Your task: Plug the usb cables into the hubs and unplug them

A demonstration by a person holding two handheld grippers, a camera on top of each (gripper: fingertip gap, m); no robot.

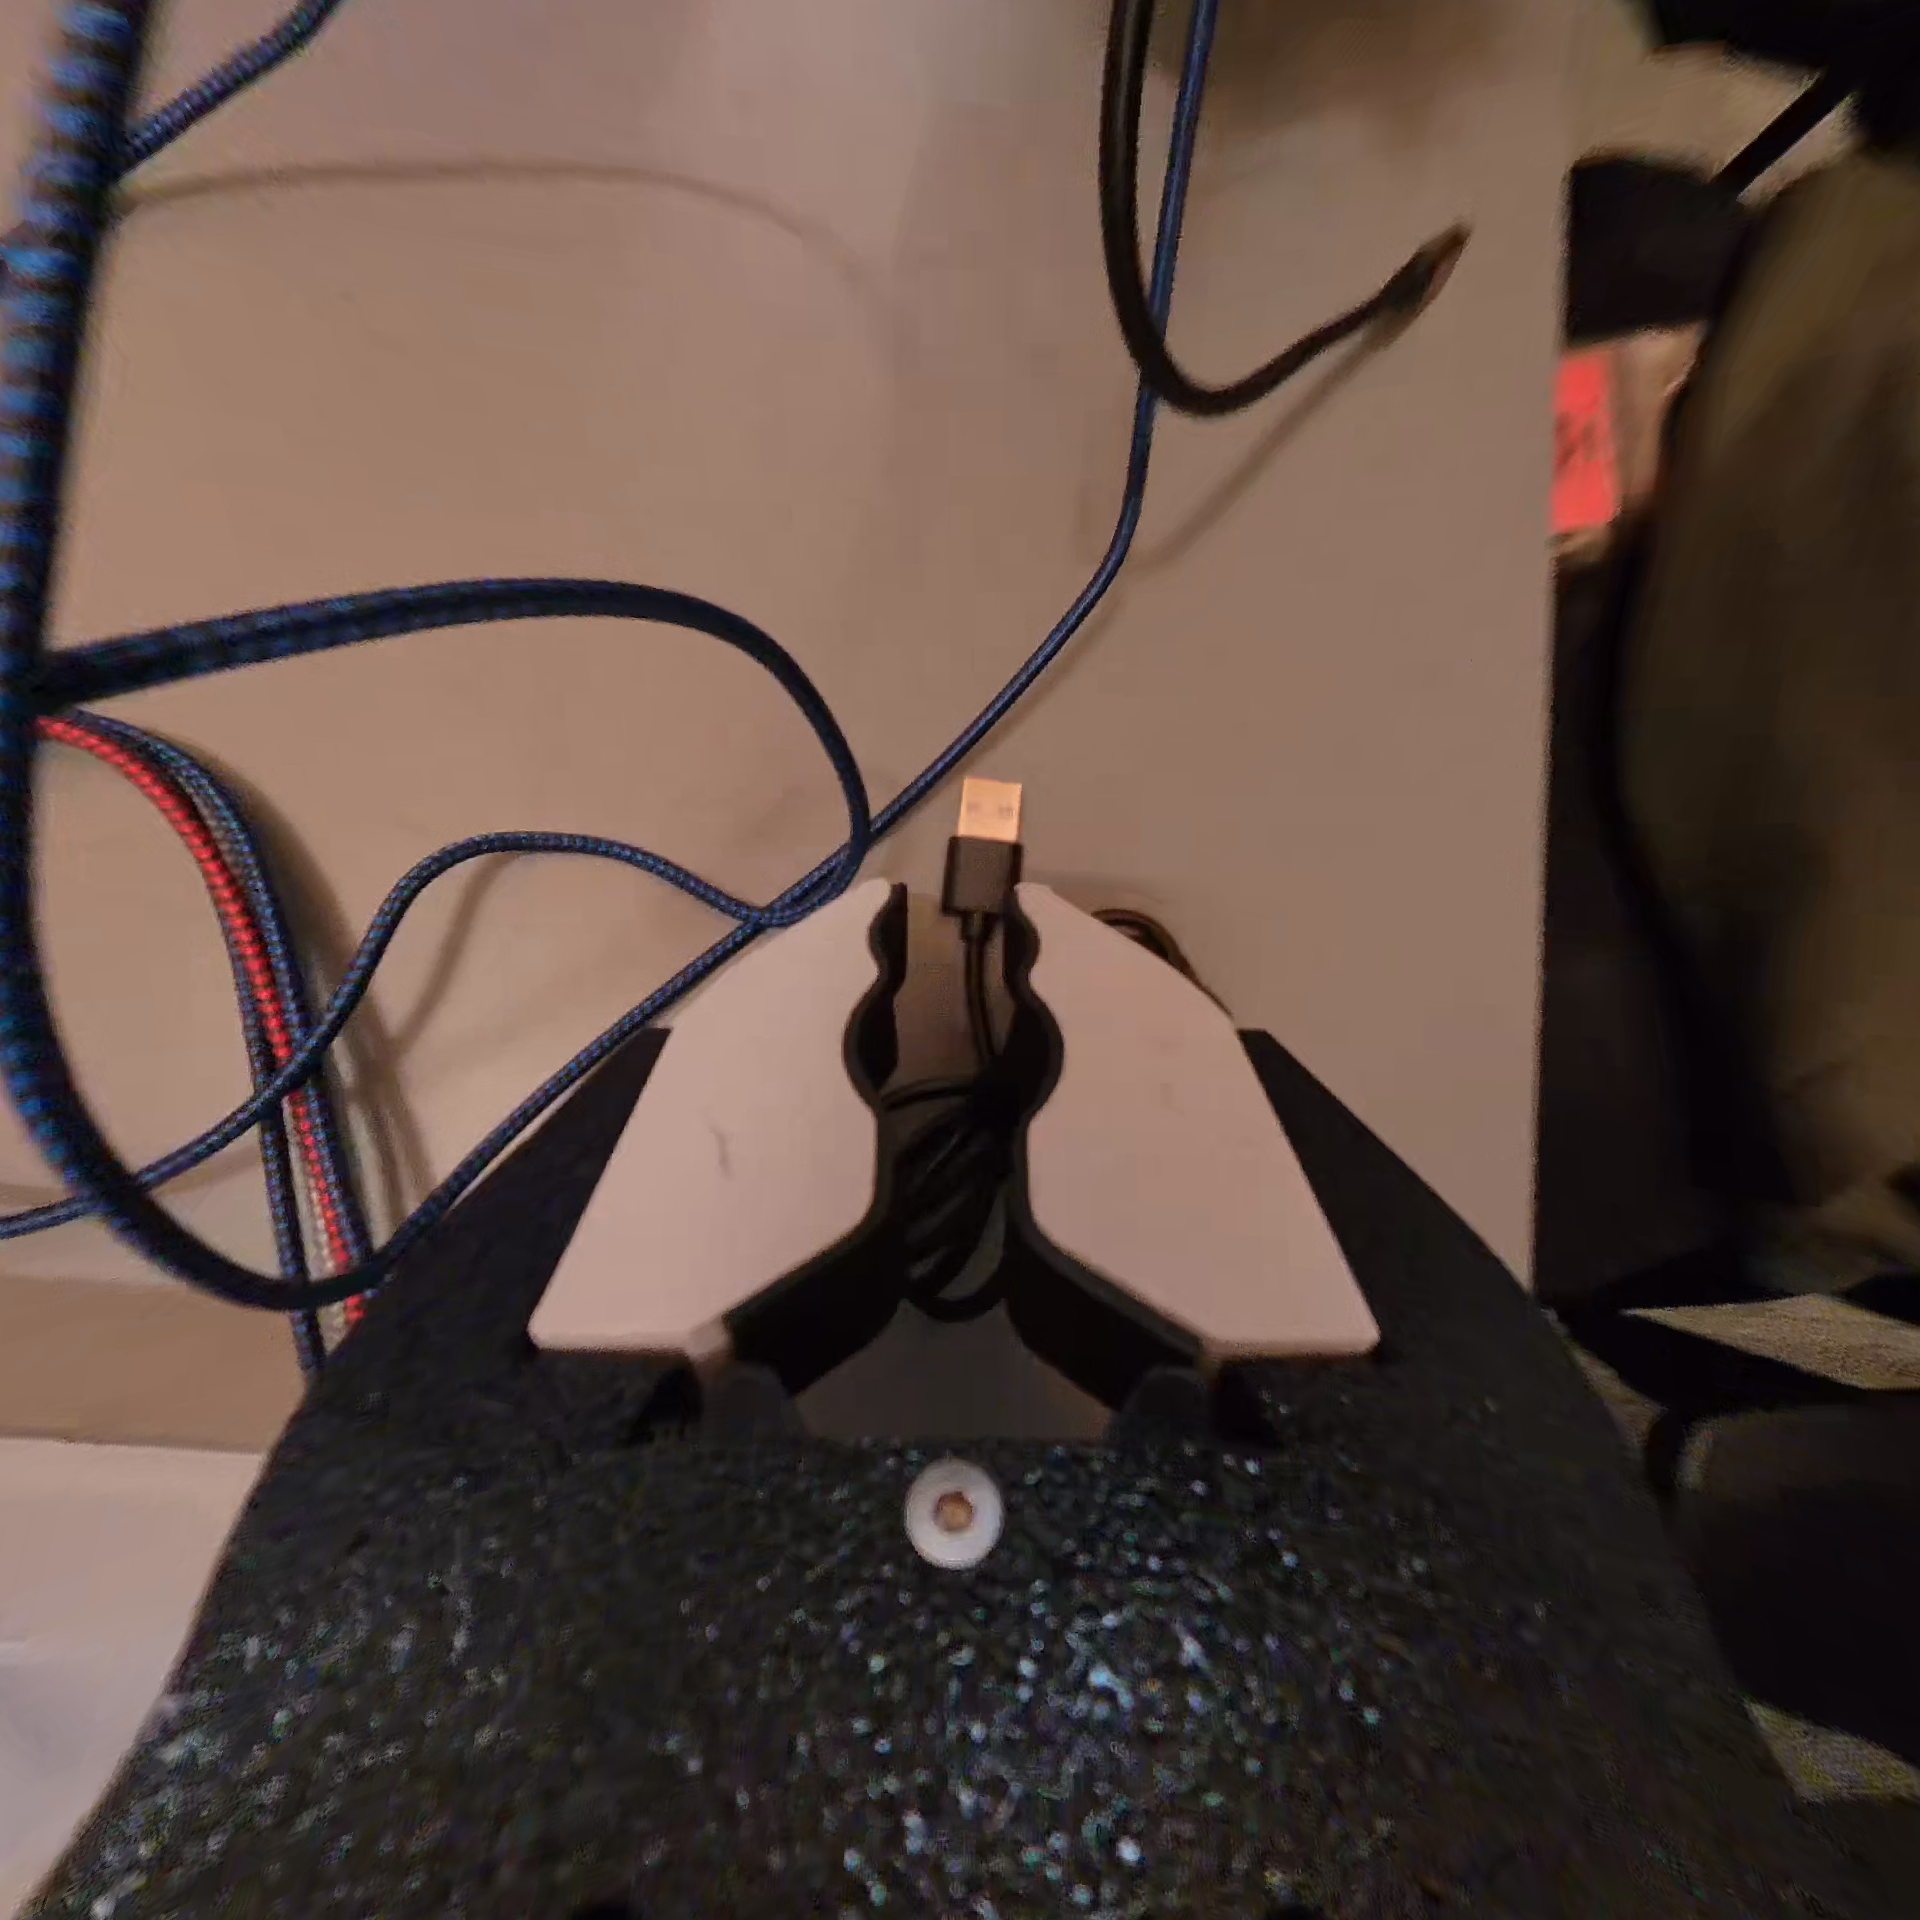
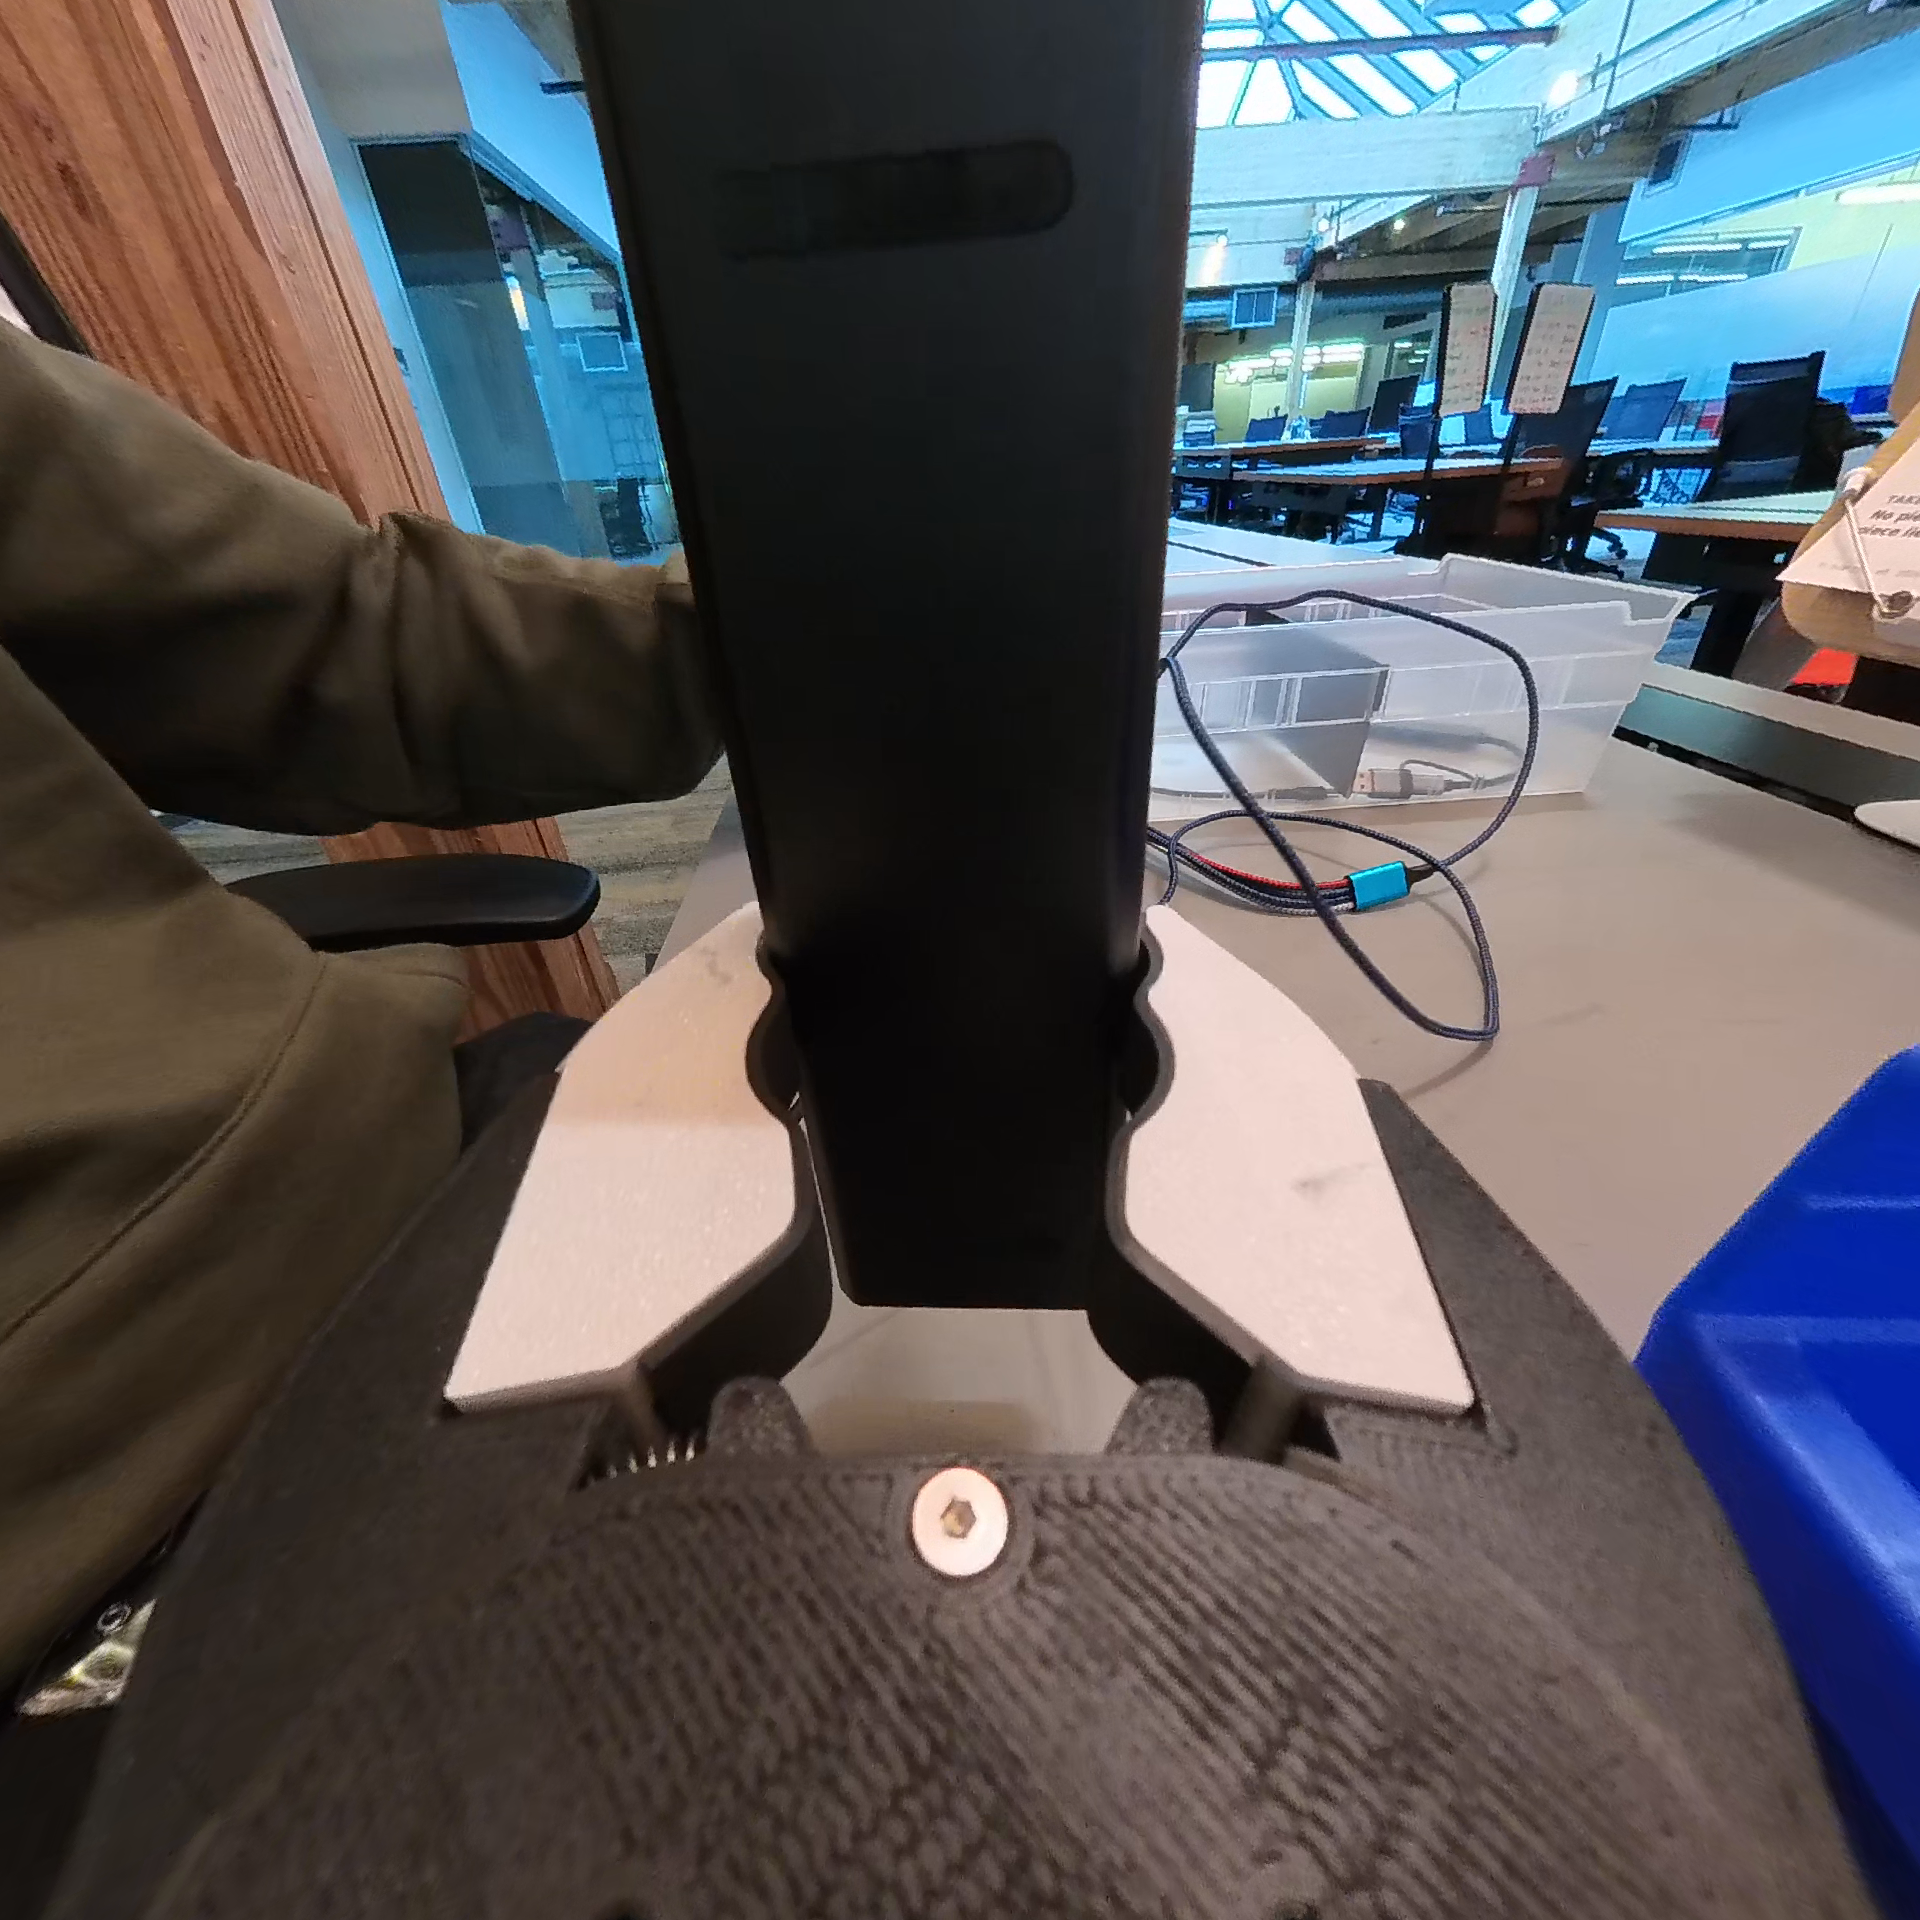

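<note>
My left gripper (image 1: 958, 896) is shut on a black USB cable, whose plug (image 1: 984, 847) sticks out past the fingertips with its metal end pointing away. The cable's slack bunches between the fingers. My right gripper (image 2: 951, 940) is shut on a long black hub (image 2: 914, 582) and holds it upright above the grey table (image 2: 1621, 997). The hub fills the middle of the right wrist view and has a dark slot (image 2: 894, 197) near its top. The hub does not show in the left wrist view.
Blue braided cables (image 1: 727, 634) and a red braided cable (image 1: 223, 894) loop over the beige surface. In the right wrist view, braided cables with a cyan connector (image 2: 1380, 890), a clear plastic bin (image 2: 1558, 665) and a blue bin (image 2: 1808, 1382) are on the table. An olive sleeve (image 2: 312, 665) is at left. The grippers' ends are close to 20 cm from one another.
</note>
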